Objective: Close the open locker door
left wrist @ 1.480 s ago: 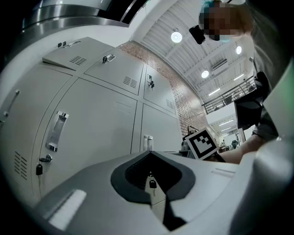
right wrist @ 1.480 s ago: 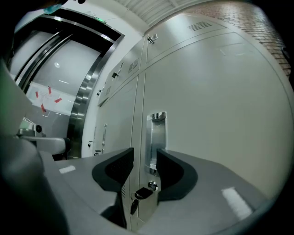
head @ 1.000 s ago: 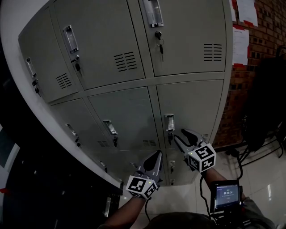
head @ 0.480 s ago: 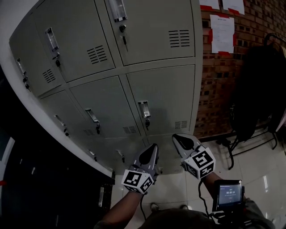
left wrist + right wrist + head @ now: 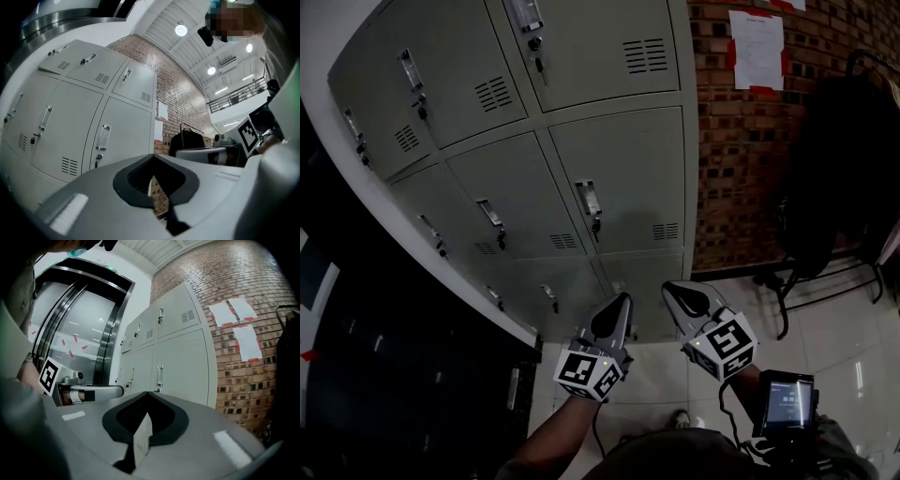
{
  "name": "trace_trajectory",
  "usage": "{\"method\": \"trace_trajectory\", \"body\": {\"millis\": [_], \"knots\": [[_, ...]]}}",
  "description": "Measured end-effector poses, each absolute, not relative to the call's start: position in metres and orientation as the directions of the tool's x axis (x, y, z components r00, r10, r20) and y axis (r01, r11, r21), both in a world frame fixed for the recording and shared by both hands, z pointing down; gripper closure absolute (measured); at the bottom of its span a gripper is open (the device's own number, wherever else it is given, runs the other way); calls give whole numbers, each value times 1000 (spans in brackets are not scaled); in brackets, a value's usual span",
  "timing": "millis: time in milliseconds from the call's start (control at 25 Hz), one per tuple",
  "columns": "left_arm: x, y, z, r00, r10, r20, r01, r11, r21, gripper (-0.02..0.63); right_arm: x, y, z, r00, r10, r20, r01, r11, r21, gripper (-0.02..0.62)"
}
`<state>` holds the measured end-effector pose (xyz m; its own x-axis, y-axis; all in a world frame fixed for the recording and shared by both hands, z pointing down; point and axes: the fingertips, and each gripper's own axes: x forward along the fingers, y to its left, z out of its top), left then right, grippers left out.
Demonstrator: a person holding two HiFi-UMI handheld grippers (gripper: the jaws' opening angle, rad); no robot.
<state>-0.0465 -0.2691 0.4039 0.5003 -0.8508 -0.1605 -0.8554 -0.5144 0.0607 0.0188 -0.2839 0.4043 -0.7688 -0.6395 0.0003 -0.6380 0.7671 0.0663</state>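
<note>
A grey locker bank [image 5: 581, 169] fills the upper left of the head view, and every door in sight lies flush, including the lower right door [image 5: 628, 178] with its handle [image 5: 588, 199]. My left gripper [image 5: 620, 302] hangs low in the middle, shut and empty, well short of the lockers. Beside it my right gripper [image 5: 669, 287] is also shut; its jaws have just been closing with nothing between them. The left gripper view shows the left gripper [image 5: 152, 157] with tips together in front of the lockers [image 5: 117, 136]. In the right gripper view the right gripper [image 5: 147, 393] points level along the locker fronts [image 5: 180, 362].
A brick wall [image 5: 731, 159] with taped papers [image 5: 757, 47] stands right of the lockers. A dark bag on a rack [image 5: 834, 178] is at the far right over glossy floor tiles [image 5: 834, 337]. A small screen [image 5: 787, 403] sits by my right wrist. Dark metal doors [image 5: 375, 375] are at the left.
Both grippers have drawn back from the lockers, which now sit farther up and left in the head view. The right jaws, apart a second ago, are now together.
</note>
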Motion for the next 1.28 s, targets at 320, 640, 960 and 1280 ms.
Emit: {"method": "trace_trajectory", "body": {"millis": [320,640,960,1280], "knots": [[-61,-212,396,547,-819,-175,-824,-563,59,604,2,-220,404,-733,-681,0,-679,731,65,588],[-96,-143,409,599,-785,-159,-784,-615,87,604,-27,-144,420,-673,-739,35,-737,674,49,588],[-113,-96,417,628,-764,-149,-758,-644,103,604,-40,-93,429,-641,-765,64,-764,644,46,588],[-106,-83,411,622,-769,-147,-764,-637,99,604,-32,-83,423,-647,-759,67,-758,650,53,589]]}}
